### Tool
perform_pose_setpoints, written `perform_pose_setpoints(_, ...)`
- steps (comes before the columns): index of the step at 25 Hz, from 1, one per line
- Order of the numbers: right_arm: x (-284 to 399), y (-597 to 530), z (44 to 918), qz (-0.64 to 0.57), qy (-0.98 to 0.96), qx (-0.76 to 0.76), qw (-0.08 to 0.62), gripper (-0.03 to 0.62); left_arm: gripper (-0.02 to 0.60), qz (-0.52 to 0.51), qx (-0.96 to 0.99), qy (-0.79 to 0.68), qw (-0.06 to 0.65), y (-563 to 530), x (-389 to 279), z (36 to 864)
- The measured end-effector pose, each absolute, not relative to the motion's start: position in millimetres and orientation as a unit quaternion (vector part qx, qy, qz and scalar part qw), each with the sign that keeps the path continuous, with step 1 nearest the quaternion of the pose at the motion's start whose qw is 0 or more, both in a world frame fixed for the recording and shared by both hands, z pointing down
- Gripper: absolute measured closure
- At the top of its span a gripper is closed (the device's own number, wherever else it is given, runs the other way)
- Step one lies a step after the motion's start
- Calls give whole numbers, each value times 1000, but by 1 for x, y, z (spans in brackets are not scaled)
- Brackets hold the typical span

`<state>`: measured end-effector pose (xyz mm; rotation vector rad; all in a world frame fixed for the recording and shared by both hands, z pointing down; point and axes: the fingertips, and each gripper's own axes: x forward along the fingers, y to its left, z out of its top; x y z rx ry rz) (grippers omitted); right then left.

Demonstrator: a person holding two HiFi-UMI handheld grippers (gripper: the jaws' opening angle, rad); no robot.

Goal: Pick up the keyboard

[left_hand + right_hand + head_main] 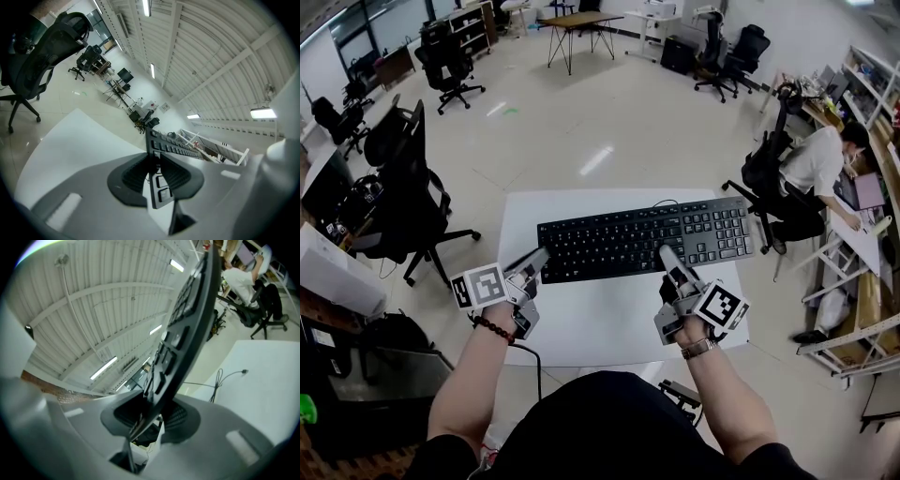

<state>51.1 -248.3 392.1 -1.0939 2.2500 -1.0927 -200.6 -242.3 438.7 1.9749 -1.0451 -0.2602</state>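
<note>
A black full-size keyboard hangs lifted above the white table, gripped by both grippers along its near edge. My left gripper is shut on its left front corner. In the left gripper view the keyboard stands edge-on between the ribbed pads of that gripper. My right gripper is shut on the near edge, right of the middle. The right gripper view shows the keyboard tilted, rising from between the jaws of that gripper. Its cable trails onto the table.
A black office chair stands left of the table, also in the left gripper view. A seated person works at a desk on the right, with white shelving beside it. More chairs and tables stand across the floor at the back.
</note>
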Motion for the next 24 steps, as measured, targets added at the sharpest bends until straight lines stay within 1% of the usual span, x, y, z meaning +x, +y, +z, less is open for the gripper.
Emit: perform_pose_setpoints(24, 53, -248, 386, -379, 810, -399, 203, 487, 492, -106, 796, -417, 425, -245, -201, 432)
